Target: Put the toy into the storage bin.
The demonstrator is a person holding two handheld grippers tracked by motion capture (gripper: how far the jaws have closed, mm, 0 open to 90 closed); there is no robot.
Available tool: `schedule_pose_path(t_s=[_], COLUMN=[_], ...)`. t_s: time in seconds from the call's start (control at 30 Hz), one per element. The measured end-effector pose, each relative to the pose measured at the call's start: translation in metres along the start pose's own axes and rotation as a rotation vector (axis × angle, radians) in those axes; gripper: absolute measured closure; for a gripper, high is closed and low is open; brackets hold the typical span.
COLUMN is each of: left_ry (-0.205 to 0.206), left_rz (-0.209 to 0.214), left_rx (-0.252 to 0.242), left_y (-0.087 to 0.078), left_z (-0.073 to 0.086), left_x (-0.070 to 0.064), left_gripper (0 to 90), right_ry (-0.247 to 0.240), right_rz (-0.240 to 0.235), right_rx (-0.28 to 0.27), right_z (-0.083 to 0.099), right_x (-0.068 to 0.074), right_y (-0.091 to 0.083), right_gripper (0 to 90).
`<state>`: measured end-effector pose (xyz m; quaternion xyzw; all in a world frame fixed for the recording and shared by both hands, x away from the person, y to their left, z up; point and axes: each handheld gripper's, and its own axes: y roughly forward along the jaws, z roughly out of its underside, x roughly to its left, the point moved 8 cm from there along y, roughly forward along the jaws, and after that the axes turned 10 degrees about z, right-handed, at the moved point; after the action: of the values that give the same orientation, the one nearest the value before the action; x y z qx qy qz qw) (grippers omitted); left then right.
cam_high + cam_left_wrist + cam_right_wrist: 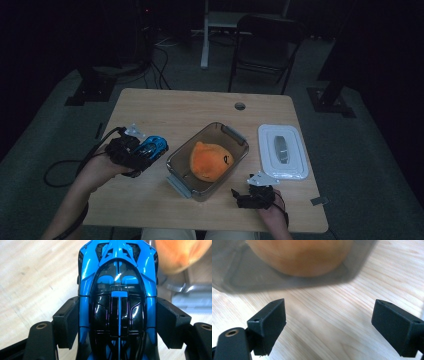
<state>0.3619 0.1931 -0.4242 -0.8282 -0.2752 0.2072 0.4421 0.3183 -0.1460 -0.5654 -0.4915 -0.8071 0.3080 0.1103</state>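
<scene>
The wooden table (150, 200) lies under both grippers, its pale grain filling the ground beneath the jaws in each gripper view. Next in size is the clear plastic container (235, 137), open-topped with grey clip handles, standing between the two grippers: it is to the right of the left gripper (150, 150) and just ahead and to the left of the right gripper (239, 195). In the right gripper view its wall (242, 272) sits close beyond the jaw tips, not touching them. Off to the far right of that gripper lies the white lid (282, 151), flat on the table beside the container. Inside the container rests the orange plush toy (211, 161), seen as a soft orange mass through the wall ahead of the right jaws (299, 257) and at the upper right beyond the left jaws (182, 255). The blue toy car (117, 297) sits lengthwise between the left gripper's jaws, which are pinching it by its flanks, nose pointing away towards the container; in the high view it is just short of the container's near rim (151, 146). The right gripper's jaws stand spread wide with only bare table between them.
</scene>
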Motion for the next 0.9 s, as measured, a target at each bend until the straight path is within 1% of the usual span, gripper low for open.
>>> schedule_pose_path(t_s=[0.07,0.1,0.2,0.23,0.27,0.33,0.37,0.43,0.47,0.5,0.57,0.6,0.63,0.67,0.73,0.77,0.83,0.9], left_ry=[0.007,0.014,0.047,0.047,0.061,0.073,0.087,0.096,0.107,0.106,0.118,0.116,0.126,0.122,0.135,0.133,0.143,0.141], left_rz=[-0.003,0.003,0.014,0.014,0.031,0.039,0.043,0.049,0.054,0.062,0.060,0.067,0.069,0.074,0.080,0.090,0.091,0.091], left_rx=[-0.010,-0.011,-0.004,-0.004,-0.002,0.002,0.010,0.011,0.017,0.017,0.021,0.024,0.025,0.025,0.037,0.035,0.051,0.054], left_y=[-0.001,-0.001,0.003,0.003,0.007,0.012,0.015,0.021,0.024,0.027,0.033,0.036,0.039,0.043,0.049,0.052,0.058,0.064], left_z=[-0.010,-0.013,-0.030,-0.030,-0.040,-0.049,-0.054,-0.063,-0.066,-0.071,-0.079,-0.083,-0.087,-0.091,-0.097,-0.100,-0.104,-0.107], left_x=[-0.003,-0.005,-0.015,-0.015,-0.021,-0.027,-0.030,-0.035,-0.038,-0.040,-0.045,-0.047,-0.050,-0.052,-0.057,-0.059,-0.063,-0.065], left_gripper=[28.9,28.9,28.9,28.9,28.9,28.9,28.9,28.9,28.9,28.9,28.9,28.9,28.9,28.9,28.9,28.9,28.9,28.9], right_ry=[0.006,0.008,0.006,0.006,0.004,-0.004,-0.008,-0.010,-0.009,-0.008,-0.006,-0.009,-0.010,-0.009,-0.015,-0.017,-0.015,-0.014], right_rz=[0.001,0.003,0.008,0.008,0.011,0.007,0.010,0.007,0.007,0.006,0.003,0.002,0.002,0.002,0.003,0.004,0.000,-0.002], right_rx=[0.006,0.010,0.015,0.015,0.017,0.021,0.023,0.024,0.024,0.024,0.023,0.024,0.025,0.025,0.028,0.027,0.025,0.025], right_z=[0.003,0.004,0.005,0.005,0.006,0.007,0.007,0.007,0.008,0.008,0.008,0.008,0.008,0.009,0.009,0.009,0.009,0.009], right_x=[-0.003,-0.004,-0.006,-0.006,-0.005,-0.004,-0.004,-0.003,-0.003,-0.003,-0.004,-0.003,-0.003,-0.003,-0.003,-0.003,-0.002,-0.003], right_y=[-0.001,-0.001,0.000,0.000,0.000,0.001,0.001,0.001,0.002,0.002,0.002,0.002,0.002,0.002,0.002,0.002,0.002,0.002], right_gripper=[11.9,11.9,11.9,11.9,11.9,11.9,11.9,11.9,11.9,11.9,11.9,11.9,11.9,11.9,11.9,11.9,11.9,11.9])
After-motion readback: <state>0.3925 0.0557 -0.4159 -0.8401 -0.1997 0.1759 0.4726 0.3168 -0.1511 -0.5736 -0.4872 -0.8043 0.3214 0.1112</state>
